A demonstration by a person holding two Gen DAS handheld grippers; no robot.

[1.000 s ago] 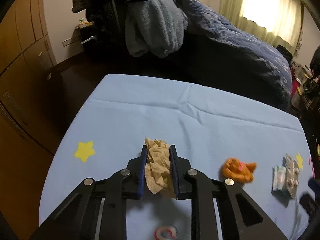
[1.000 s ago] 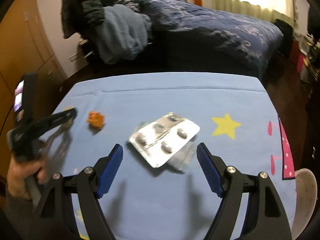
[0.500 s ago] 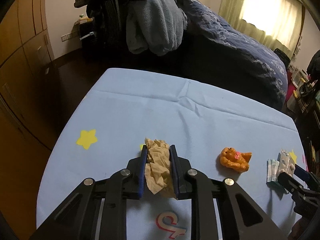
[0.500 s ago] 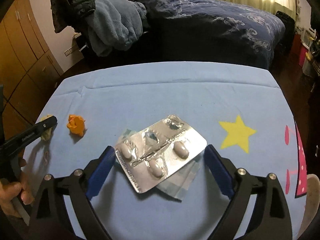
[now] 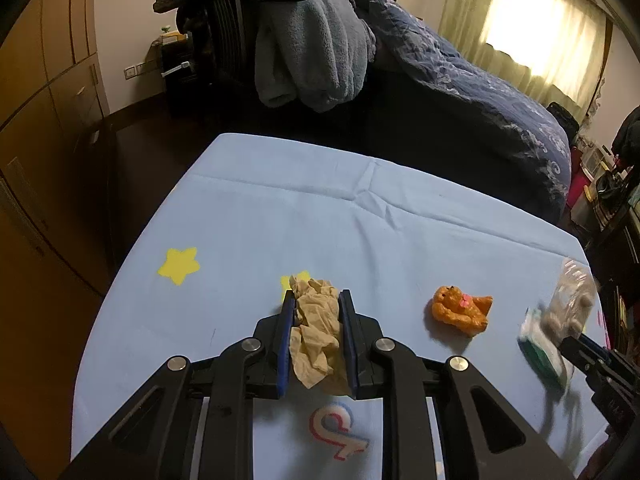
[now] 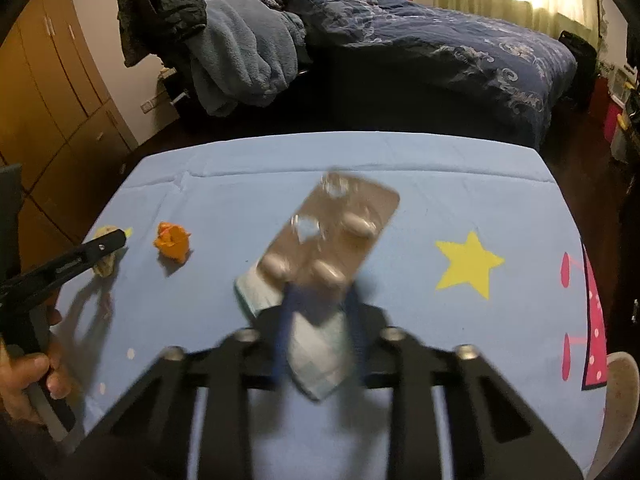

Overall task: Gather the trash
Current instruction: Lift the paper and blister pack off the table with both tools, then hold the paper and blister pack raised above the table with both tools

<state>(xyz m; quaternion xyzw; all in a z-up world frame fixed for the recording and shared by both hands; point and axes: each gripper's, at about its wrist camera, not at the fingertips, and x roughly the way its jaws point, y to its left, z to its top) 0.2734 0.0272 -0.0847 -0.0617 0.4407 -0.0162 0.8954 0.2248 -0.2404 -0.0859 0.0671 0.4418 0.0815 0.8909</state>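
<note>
In the left wrist view the left gripper had its jaws clamped on a soft, light crumpled paper above the tabletop, while in the right wrist view the right gripper had its jaws closed on the near end of a stiff, slippery pill pack.

left wrist: close, angled down over blue tablecloth, facing bed | right wrist: same; shared: orange toy
</note>
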